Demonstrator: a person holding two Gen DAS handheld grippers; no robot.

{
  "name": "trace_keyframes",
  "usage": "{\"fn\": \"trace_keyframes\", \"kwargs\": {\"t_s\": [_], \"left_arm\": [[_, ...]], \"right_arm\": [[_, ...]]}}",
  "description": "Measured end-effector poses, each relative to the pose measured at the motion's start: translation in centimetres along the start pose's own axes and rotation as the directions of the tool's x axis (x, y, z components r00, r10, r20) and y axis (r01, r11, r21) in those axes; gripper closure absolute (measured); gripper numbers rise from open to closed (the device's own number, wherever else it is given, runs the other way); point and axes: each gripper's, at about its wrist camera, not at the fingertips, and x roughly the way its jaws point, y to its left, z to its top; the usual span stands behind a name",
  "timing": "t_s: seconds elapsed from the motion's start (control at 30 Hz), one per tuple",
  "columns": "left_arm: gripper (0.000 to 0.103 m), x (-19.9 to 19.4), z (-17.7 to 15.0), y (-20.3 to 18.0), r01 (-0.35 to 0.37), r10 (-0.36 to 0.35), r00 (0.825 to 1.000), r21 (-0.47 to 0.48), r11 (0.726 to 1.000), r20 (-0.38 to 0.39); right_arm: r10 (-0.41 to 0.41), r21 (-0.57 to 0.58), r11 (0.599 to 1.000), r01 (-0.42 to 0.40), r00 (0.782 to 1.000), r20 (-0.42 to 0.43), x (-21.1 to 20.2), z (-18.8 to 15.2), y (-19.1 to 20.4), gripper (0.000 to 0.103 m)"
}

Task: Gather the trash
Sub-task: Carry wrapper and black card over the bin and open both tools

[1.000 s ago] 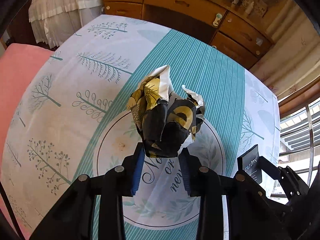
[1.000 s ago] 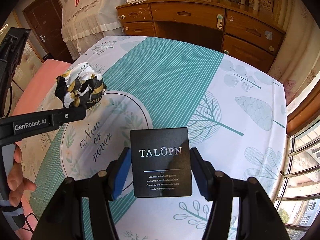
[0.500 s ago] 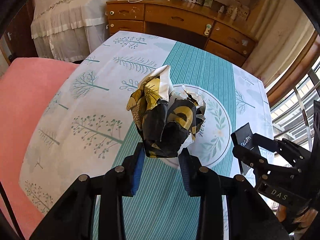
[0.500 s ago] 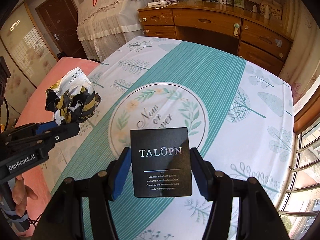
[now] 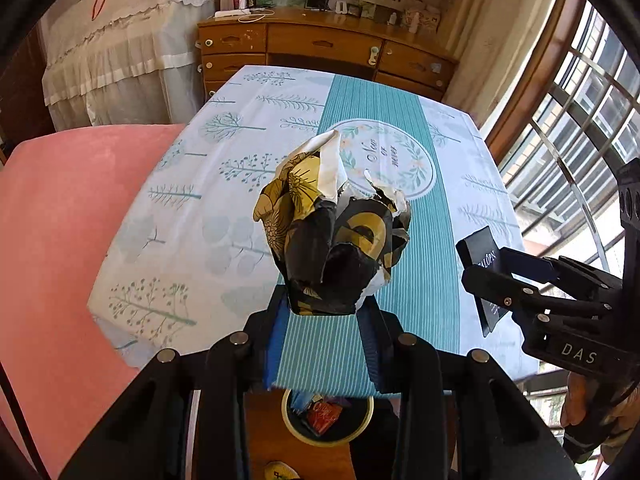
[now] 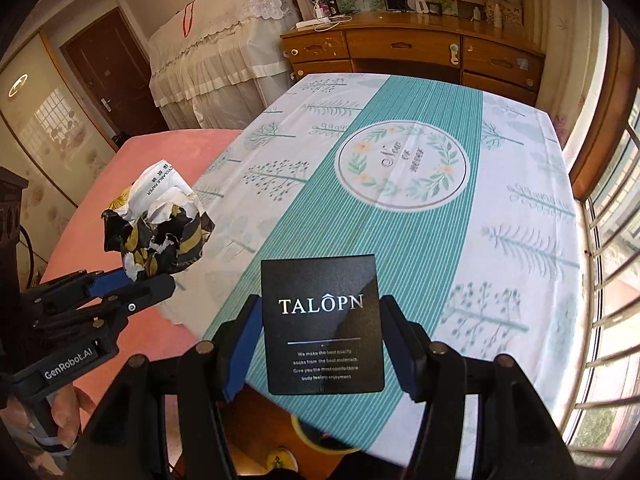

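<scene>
Left wrist view had me holding the crumpled wrapper up in the air above the near edge of the table, and just past that edge, down on the floor, I could see the trash bin with some red packaging already in it. So the step in hand, as I read it, was carrying both bits of trash over the bin and dropping them. To do that well I figured each piece had to hang right over the bin's mouth, not over the tablecloth or the rim, and the jaws shouldn't spread until it was centred, one hand at a time so neither knocked the other. My left gripper was closed fairly narrow, its blue pads pinching the bottom of the wrapper, which stuck up and out in front. My right gripper stood wider, clamped on the side edges of the black TALOPN card, held flat toward the camera and off the table too. Neither piece touched anything but the pads.
</scene>
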Motion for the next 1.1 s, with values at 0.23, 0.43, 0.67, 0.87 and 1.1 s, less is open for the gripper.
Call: {"fn": "trace_keyframes", "kwargs": {"t_s": [0.23, 0.43, 0.67, 0.87, 1.1], "left_arm": [[0.071, -3.7, -8.1, 3.0, 0.023, -0.020, 0.999, 0.069, 0.997, -0.041], [0.071, -3.8, -13.2, 4.2, 0.029, -0.017, 0.993, 0.097, 0.995, -0.118], [0.071, 0.3, -18.2, 3.6, 0.052, -0.018, 0.967, 0.127, 0.990, -0.256], [0.071, 7.1, -21.8, 2.6, 0.080, -0.019, 0.939, 0.166, 0.983, -0.342], [0.070, 17.9, -25.6, 2.1, 0.100, -0.023, 0.926, 0.188, 0.977, -0.376]], "right_arm": [[0.006, 0.074, 0.997, -0.004, 1.000, -0.019, -1.8, -8.6, 6.5, 0.044], [0.004, 0.111, 0.994, 0.008, 0.994, -0.111, -0.8, -14.4, 8.7, 0.044], [-0.019, 0.252, 0.965, 0.066, 0.983, -0.185, 3.0, -19.6, 6.1, 0.044], [-0.022, 0.386, 0.916, 0.106, 0.976, -0.215, 9.1, -24.1, 2.0, 0.044], [-0.002, 0.511, 0.848, 0.137, 0.967, -0.256, 18.4, -29.6, -3.8, 0.043]]}}
